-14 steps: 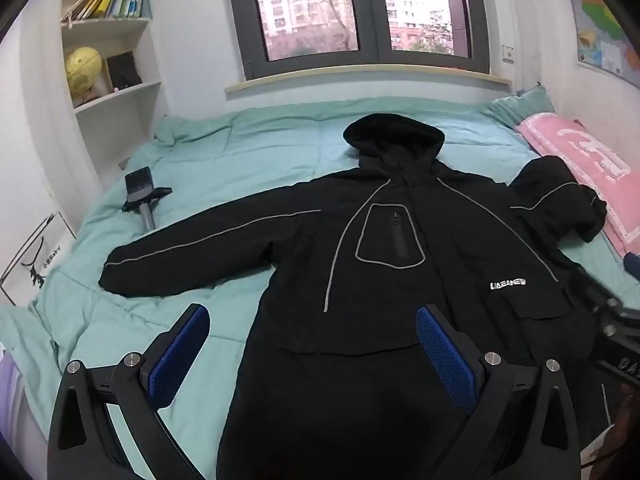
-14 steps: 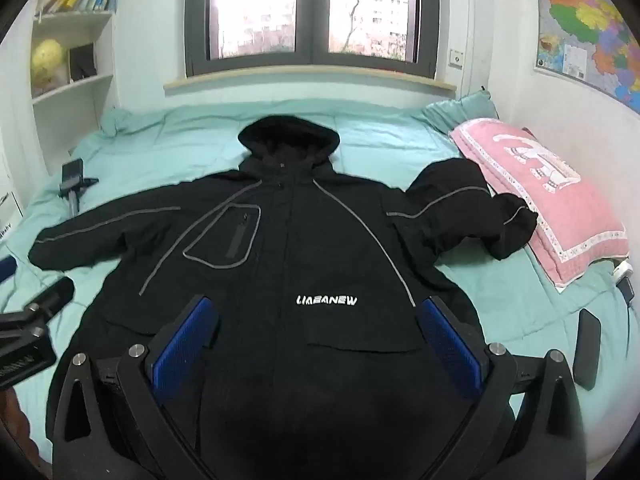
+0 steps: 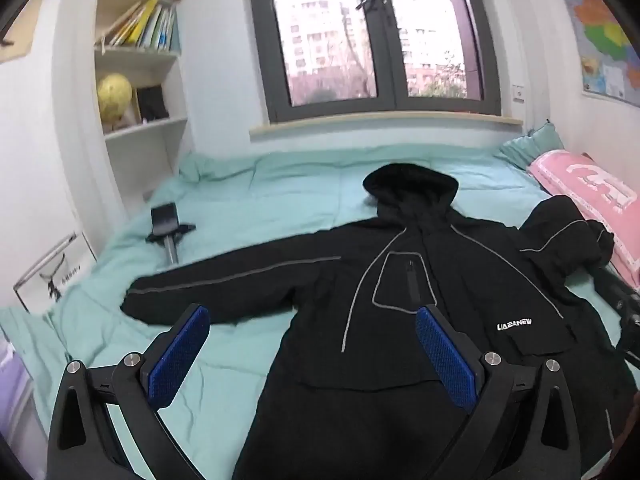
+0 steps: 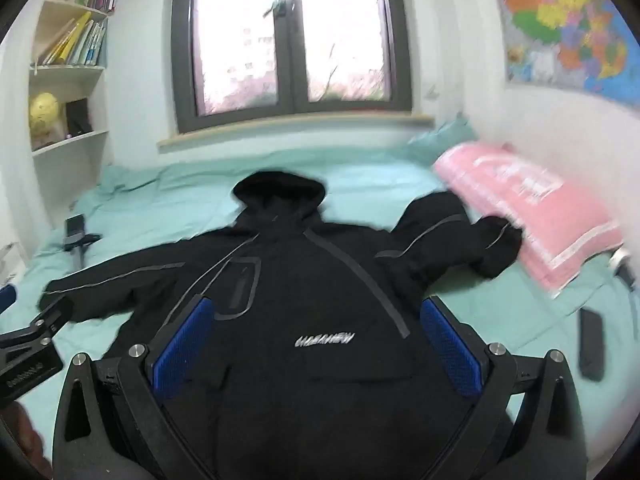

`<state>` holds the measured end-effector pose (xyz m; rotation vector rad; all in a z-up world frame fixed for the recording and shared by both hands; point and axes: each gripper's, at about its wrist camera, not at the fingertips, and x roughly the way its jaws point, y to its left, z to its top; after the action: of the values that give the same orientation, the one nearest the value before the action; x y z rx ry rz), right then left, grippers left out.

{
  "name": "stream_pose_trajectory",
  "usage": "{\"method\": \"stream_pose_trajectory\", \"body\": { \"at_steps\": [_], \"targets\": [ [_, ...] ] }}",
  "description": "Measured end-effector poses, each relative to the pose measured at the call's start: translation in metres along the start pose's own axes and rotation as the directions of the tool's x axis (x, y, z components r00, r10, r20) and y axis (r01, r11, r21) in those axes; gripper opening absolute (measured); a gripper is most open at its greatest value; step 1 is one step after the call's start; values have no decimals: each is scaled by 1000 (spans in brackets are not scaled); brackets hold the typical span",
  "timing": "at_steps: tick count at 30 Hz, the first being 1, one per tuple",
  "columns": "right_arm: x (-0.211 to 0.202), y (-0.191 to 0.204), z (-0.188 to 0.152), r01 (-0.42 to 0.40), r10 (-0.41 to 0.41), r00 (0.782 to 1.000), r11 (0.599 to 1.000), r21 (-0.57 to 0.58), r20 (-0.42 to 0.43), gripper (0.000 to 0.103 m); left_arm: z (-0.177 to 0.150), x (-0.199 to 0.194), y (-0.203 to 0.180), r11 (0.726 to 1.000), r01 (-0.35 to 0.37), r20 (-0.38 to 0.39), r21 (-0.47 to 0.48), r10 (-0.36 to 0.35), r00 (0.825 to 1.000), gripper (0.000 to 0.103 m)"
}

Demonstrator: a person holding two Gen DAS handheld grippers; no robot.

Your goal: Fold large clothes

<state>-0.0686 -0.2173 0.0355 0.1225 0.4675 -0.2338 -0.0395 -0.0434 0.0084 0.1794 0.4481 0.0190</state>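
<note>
A large black hooded jacket (image 3: 408, 304) with grey piping and a white chest logo lies face up on the teal bed (image 3: 256, 208). Its left sleeve (image 3: 224, 284) is stretched out flat; its right sleeve (image 3: 560, 236) is bunched against the pink pillow. The jacket also fills the right wrist view (image 4: 316, 304). My left gripper (image 3: 312, 352) is open and empty above the jacket's lower left edge. My right gripper (image 4: 316, 344) is open and empty above the jacket's lower front. The left gripper shows at the left edge of the right wrist view (image 4: 32, 336).
A pink pillow (image 4: 536, 216) lies at the bed's right side. A phone on a small stand (image 3: 168, 228) lies on the bed at left. A dark phone (image 4: 591, 344) lies at the right. A bookshelf (image 3: 140, 92) stands at left, and a window is behind.
Both grippers have tilted up and shifted, so the jacket sits lower in both views. The right wrist view is blurred by motion. The jacket has not moved.
</note>
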Motion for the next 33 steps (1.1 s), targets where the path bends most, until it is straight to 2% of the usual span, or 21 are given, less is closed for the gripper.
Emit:
{"method": "stream_pose_trajectory", "body": {
  "at_steps": [3, 7, 10, 12, 16, 24, 29, 33],
  "targets": [
    [13, -8, -5, -34, 36, 997, 999, 29, -65, 103, 6, -1, 18, 997, 66, -19, -27, -67, 998, 102],
    [24, -12, -7, -53, 58, 991, 997, 49, -120, 103, 9, -2, 35, 991, 74, -48, -110, -80, 996, 102],
    [19, -17, -9, -64, 75, 988, 994, 84, -133, 103, 12, 0, 45, 989, 72, -68, -127, -81, 994, 102],
    [16, -19, -10, -70, 83, 988, 992, 101, -133, 103, 11, -12, 46, 991, 58, -56, -119, -65, 996, 102],
    [-1, -25, -12, -84, 97, 988, 990, 115, -118, 103, 17, -34, 59, 989, 71, -45, -133, -77, 996, 102],
    [-38, -21, -14, -60, 64, 996, 996, 61, -69, 103, 18, -66, 57, 989, 96, -2, -115, -96, 995, 102],
    [-34, -22, -11, -52, 55, 996, 997, 57, -65, 103, 20, -52, 57, 991, 97, -8, -87, -98, 995, 102],
    [-16, -19, -13, -9, 11, 997, 999, 36, -75, 103, 15, -18, 53, 989, 123, -85, -84, -131, 988, 102]
  ]
}}
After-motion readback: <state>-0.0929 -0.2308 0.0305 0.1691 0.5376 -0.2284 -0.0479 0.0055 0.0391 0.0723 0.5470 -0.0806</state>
